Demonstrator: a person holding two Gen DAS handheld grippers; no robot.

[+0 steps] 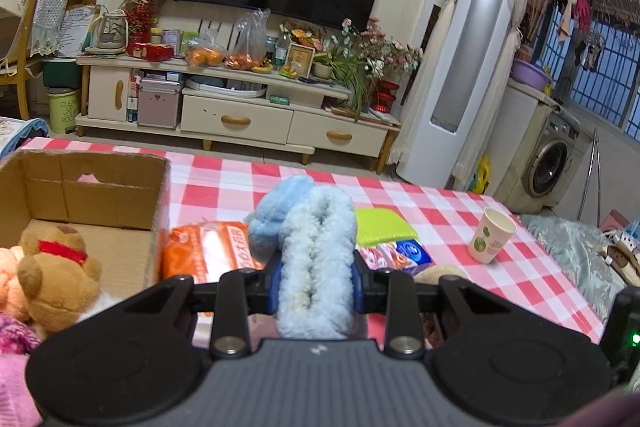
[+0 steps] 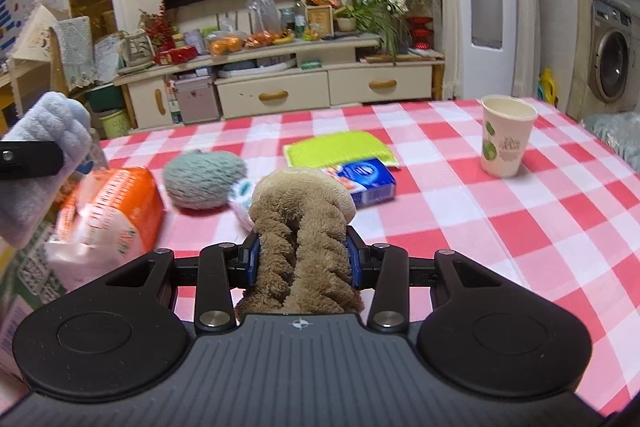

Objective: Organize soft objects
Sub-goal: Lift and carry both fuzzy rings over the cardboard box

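Nearest, left claw clamped on a pale blue fluffy cloth, right claw pinching a brown plush cloth, both above the checked desk. Light, limp, compressible; best gripped mid-fold. Left of the blue cloth, cardboard box with teddy bear. Beyond, green sponge and paper cup.
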